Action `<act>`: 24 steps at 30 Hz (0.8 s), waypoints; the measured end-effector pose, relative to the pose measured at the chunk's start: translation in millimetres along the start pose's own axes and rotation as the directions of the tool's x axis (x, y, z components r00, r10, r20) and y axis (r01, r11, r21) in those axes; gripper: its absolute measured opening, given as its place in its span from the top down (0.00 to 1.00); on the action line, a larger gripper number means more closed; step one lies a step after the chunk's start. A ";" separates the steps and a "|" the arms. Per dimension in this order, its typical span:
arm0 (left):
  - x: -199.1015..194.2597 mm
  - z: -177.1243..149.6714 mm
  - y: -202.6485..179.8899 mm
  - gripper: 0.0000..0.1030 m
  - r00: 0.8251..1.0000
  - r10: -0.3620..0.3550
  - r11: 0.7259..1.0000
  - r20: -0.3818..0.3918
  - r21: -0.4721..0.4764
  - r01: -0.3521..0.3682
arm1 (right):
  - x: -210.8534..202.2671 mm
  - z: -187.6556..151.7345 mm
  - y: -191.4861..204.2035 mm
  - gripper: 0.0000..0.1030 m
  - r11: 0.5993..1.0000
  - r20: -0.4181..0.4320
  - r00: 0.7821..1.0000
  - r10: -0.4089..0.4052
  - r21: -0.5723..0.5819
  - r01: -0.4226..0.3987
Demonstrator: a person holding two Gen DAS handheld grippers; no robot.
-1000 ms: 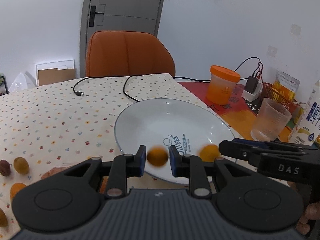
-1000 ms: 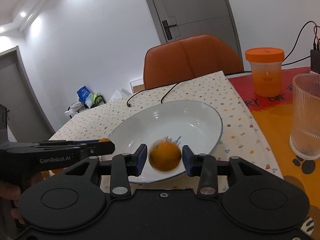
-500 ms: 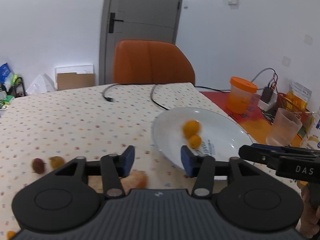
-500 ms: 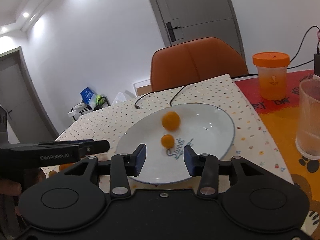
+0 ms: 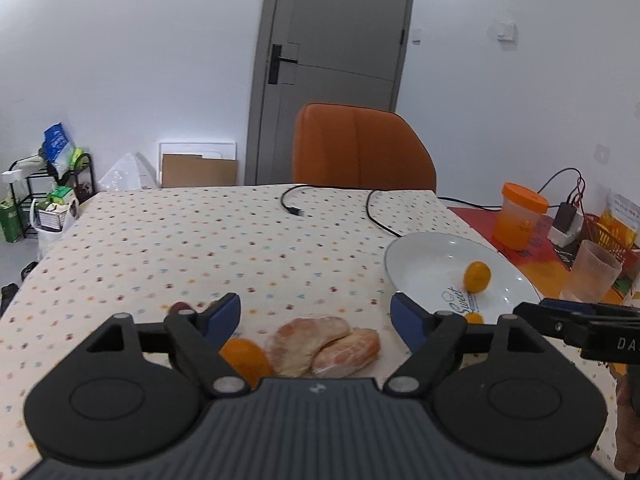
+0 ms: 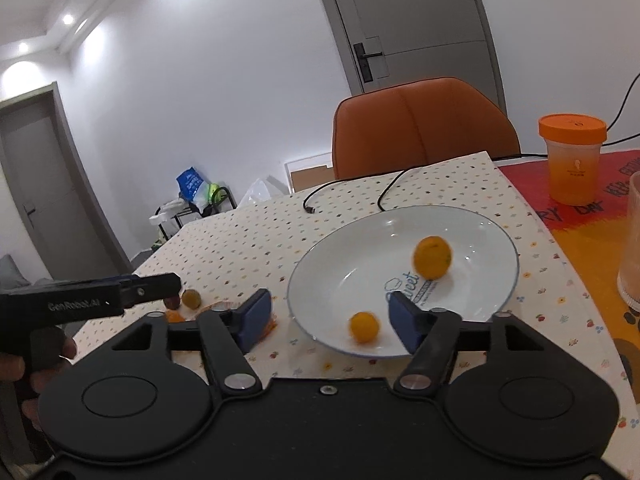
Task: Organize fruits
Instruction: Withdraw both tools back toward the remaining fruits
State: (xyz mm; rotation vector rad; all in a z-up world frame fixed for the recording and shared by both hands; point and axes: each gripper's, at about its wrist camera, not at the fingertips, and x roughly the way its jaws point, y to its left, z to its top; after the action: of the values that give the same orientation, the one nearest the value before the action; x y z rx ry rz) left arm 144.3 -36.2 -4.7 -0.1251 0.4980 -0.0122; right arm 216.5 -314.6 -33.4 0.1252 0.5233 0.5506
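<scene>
Setting: white walls, a grey door and an orange chair (image 5: 362,146) are seen behind a table covered by a dotted tablecloth (image 5: 224,240).
Plate: a white plate (image 6: 472,220) is set toward the right side of the cloth, beside a red and orange mat.
Fruit on plate: a larger orange fruit (image 6: 432,258) and a smaller orange fruit (image 6: 364,326) are found inside the plate, apart from each other, both blurred.
Fruit on cloth: two peeled citrus segments (image 5: 324,344) are laid touching each other, with a small orange fruit (image 5: 244,356) just beside them on the left; a dark fruit and a greenish one (image 6: 191,298) are seen further left.
Left gripper (image 5: 316,316): it is tilted downward above the segments; its jaws are opening and nothing is pressed between the blue pads.
Right gripper (image 6: 330,314): it is angled down at the near rim of the plate; its jaws are opening, and the smaller fruit is seen between them, untouched.
Hands: only fingers wrapped around each handle are visible at the frame edges.
Other items: an orange-lidded cup (image 6: 572,158), a ribbed glass (image 5: 592,270) and black cables are placed on the far side.
</scene>
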 end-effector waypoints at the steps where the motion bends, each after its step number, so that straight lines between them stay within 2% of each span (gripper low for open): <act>1: -3.8 -0.5 3.5 0.21 1.000 0.005 1.000 0.002 -0.003 -0.005 | -1.1 -0.5 3.2 0.29 1.000 0.001 1.000 -0.003 -0.008 0.003; 3: -10.2 -2.1 8.2 0.21 1.000 0.017 1.000 0.006 -0.007 -0.017 | -4.6 -1.4 9.7 0.27 1.000 0.004 1.000 -0.009 -0.023 0.009; 7: -25.4 -5.1 21.6 0.20 0.999 0.044 0.999 0.017 -0.017 -0.044 | -14.0 -1.6 19.9 0.13 0.999 0.019 1.000 -0.003 -0.032 0.004; 10: -35.9 -8.7 31.3 0.20 0.998 0.064 0.998 0.022 -0.030 -0.063 | -20.6 -1.5 28.0 0.08 0.999 0.033 0.999 0.003 -0.034 -0.001; 16: -54.8 -19.4 49.4 0.20 0.996 0.090 0.995 0.015 -0.054 -0.089 | -24.6 0.3 51.2 0.05 0.998 0.020 1.000 -0.001 -0.062 0.002; 24: -73.0 -32.9 66.7 0.20 0.992 0.129 0.989 0.008 -0.080 -0.128 | -30.3 1.3 66.9 0.02 0.999 0.018 1.000 0.009 -0.032 -0.008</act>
State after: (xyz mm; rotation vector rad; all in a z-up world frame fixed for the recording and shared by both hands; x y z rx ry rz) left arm 63.1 29.3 -6.9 -0.1699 0.4927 0.1349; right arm 163.9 -273.8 -2.2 0.1019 0.4964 0.5653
